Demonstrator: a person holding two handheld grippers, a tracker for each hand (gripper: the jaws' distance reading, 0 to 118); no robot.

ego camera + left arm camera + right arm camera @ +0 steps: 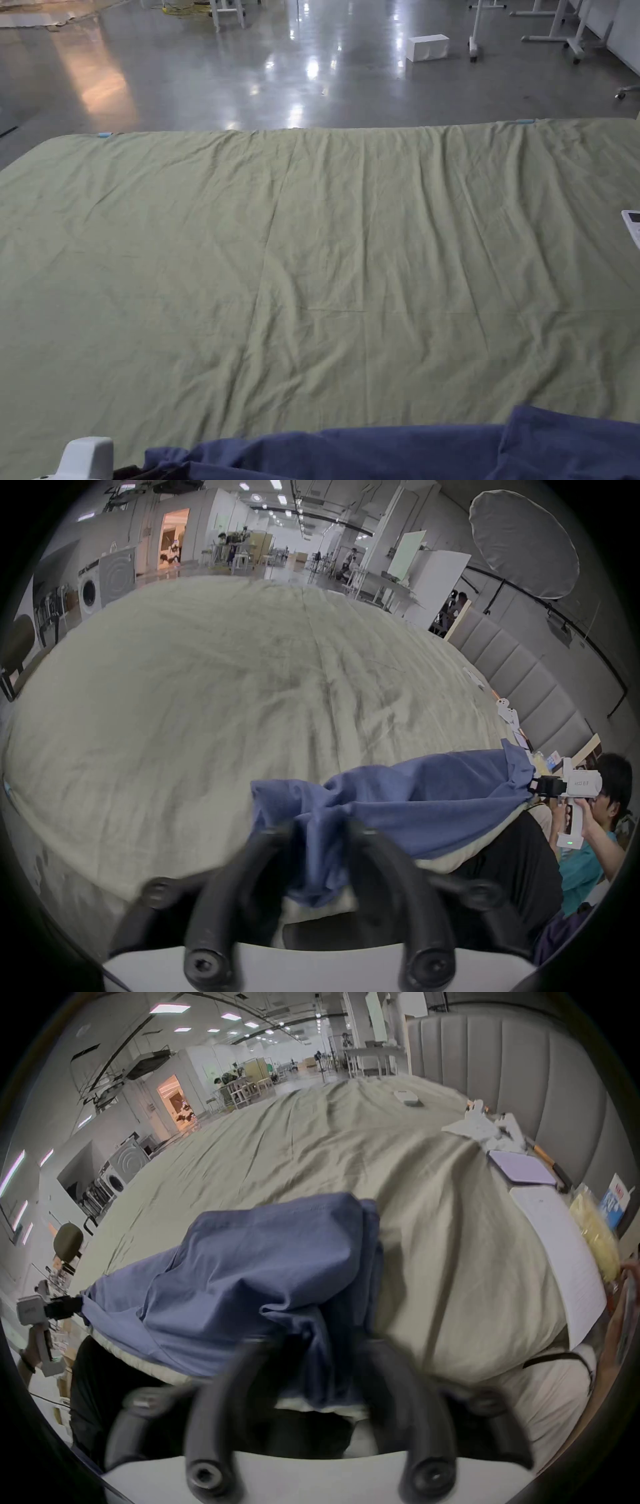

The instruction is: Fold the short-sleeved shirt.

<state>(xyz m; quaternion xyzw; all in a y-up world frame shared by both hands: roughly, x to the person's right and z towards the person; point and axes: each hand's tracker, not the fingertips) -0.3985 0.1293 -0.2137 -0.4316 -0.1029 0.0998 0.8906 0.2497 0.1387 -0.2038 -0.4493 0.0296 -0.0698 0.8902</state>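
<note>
Both grippers clamp the blue shirt at the near edge of the green sheet.

The left gripper (320, 830) pinches one bunched end of the shirt (408, 791) between its jaws, and the right gripper (317, 1338) grips the other end, the cloth stretched between them. The shirt hangs over the near edge of the wrinkled green sheet (312, 262); a white box (428, 47) stands on the floor beyond the sheet's far edge.
</note>
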